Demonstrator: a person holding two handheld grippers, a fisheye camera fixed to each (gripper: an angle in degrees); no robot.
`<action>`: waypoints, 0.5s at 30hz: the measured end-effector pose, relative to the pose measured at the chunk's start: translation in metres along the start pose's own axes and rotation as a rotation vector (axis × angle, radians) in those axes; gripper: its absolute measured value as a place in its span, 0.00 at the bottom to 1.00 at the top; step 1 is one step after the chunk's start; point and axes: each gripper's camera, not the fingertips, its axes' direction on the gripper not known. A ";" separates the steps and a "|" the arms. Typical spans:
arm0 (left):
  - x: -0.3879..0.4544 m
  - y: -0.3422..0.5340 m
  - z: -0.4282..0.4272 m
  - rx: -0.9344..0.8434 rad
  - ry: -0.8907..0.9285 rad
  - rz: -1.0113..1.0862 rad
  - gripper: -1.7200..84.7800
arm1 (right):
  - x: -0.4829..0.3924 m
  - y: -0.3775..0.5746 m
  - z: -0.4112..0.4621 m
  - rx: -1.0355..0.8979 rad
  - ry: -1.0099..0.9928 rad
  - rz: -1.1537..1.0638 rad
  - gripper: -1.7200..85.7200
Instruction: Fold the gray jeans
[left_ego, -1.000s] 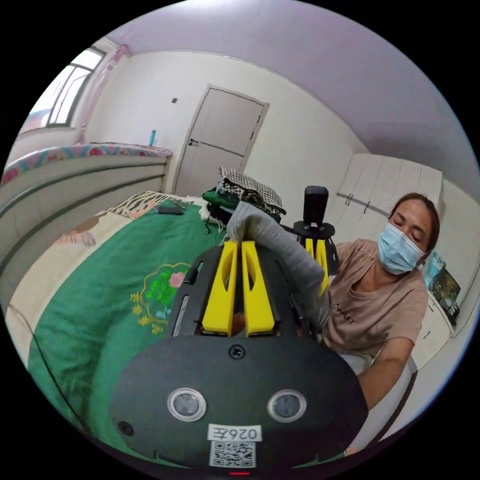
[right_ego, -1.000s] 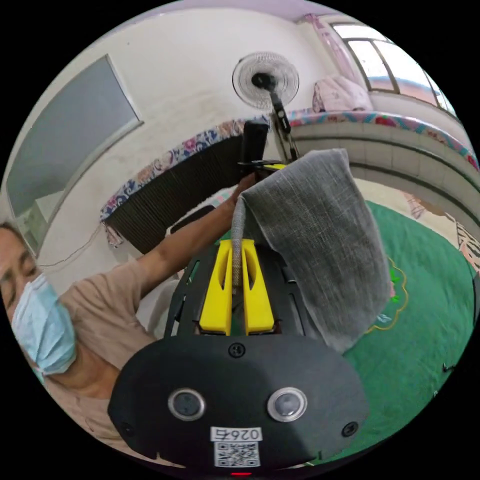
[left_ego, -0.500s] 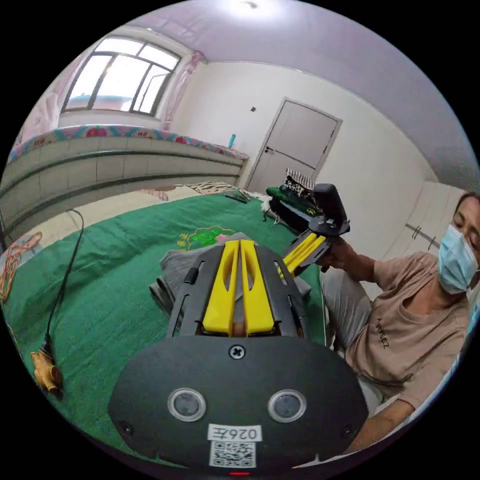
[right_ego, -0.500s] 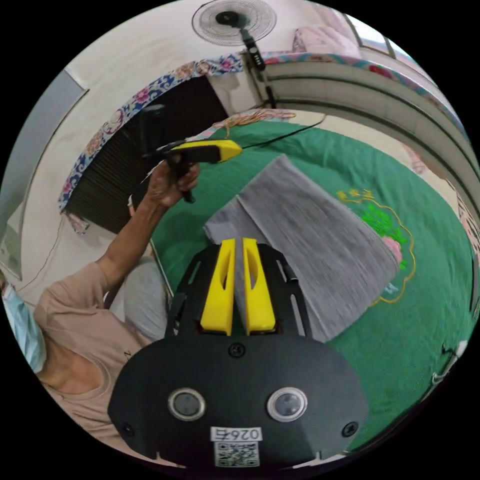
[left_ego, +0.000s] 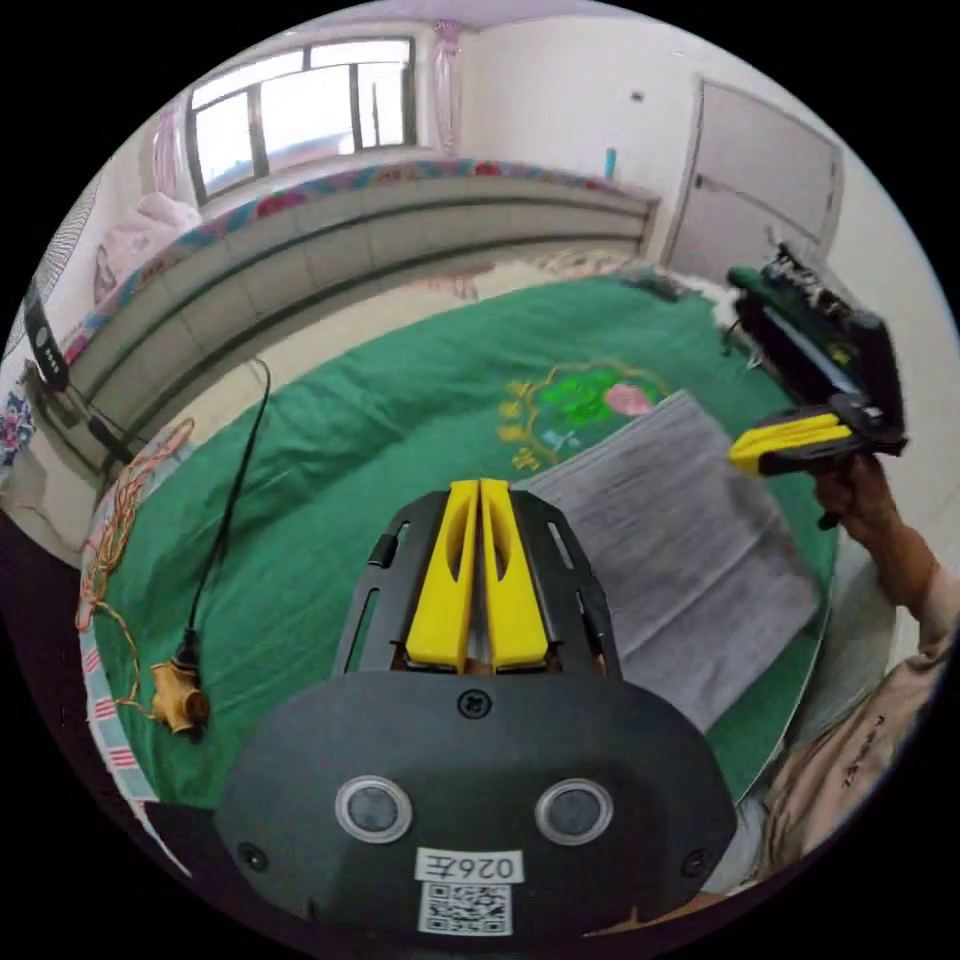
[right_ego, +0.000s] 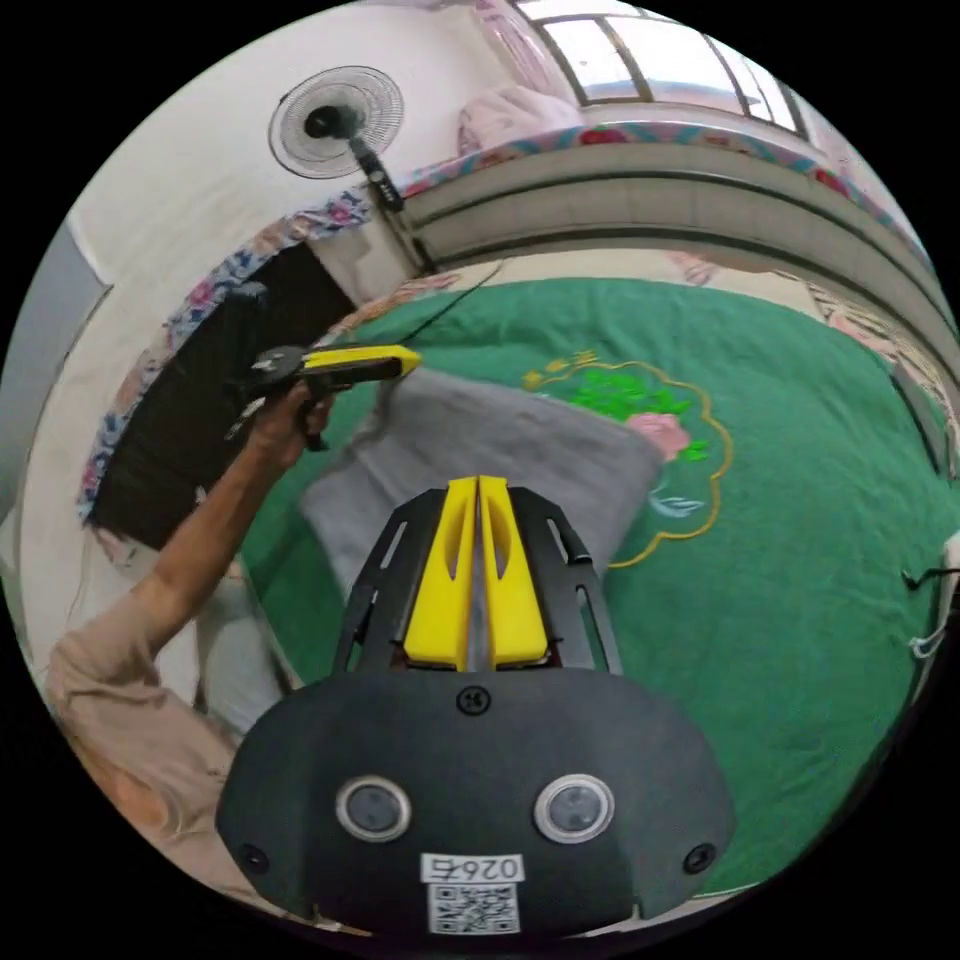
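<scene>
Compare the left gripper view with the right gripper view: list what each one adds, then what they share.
Left gripper view: a closed door, a pile of clothes near it, a brown plug on a black cable, and the right hand-held gripper above the jeans.

Right gripper view: a standing fan, a dark panel under floral trim, and the left hand-held gripper at the jeans' edge.

Both: the folded gray jeans lying on the green blanket, and the window.
</scene>
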 end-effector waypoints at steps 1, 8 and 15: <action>-0.008 -0.002 0.014 -0.064 0.051 -0.026 0.01 | 0.008 -0.013 0.023 -0.119 0.111 -0.031 0.01; -0.019 0.057 -0.063 0.176 0.262 -0.090 0.01 | -0.005 -0.018 0.005 -0.136 -0.133 -0.146 0.01; 0.031 0.154 -0.067 -0.008 -0.047 0.131 0.01 | -0.109 0.009 0.023 -0.323 -0.180 -0.579 0.01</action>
